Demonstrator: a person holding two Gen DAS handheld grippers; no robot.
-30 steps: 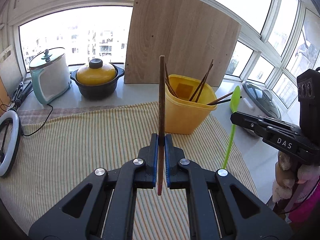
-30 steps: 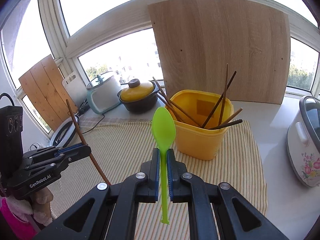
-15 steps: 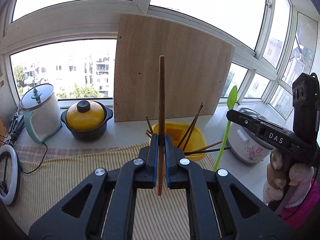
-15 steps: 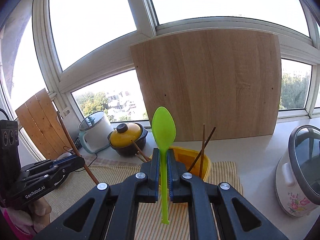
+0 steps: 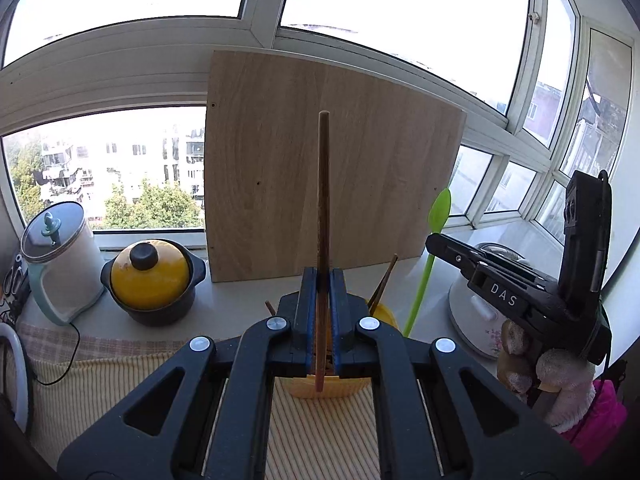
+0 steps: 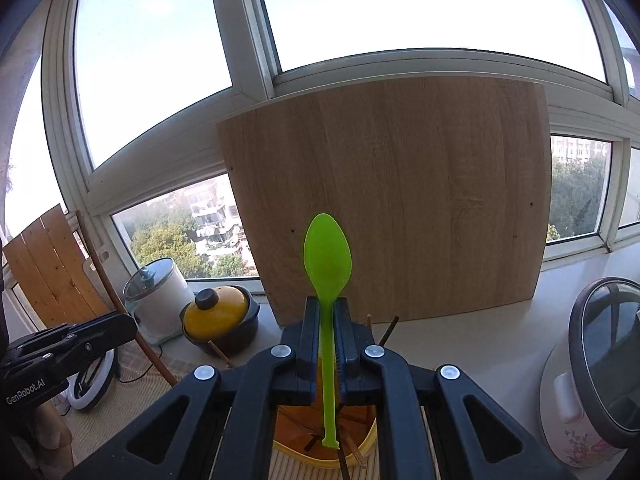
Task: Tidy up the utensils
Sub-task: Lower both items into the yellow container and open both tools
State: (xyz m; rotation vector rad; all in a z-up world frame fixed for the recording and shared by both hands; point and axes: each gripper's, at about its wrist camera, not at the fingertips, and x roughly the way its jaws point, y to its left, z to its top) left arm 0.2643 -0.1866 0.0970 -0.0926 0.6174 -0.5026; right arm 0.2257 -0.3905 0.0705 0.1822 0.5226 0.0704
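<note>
"DAS" on the right hand-held gripper (image 5: 436,246), "GenRobot.AI" on the left hand-held gripper (image 6: 120,326)

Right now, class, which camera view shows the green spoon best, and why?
The right wrist view: the green spoon stands upright, facing the camera, its bowl above the right gripper, which is shut on its handle. The left wrist view shows the spoon edge-on and partly hidden behind that gripper.
</note>
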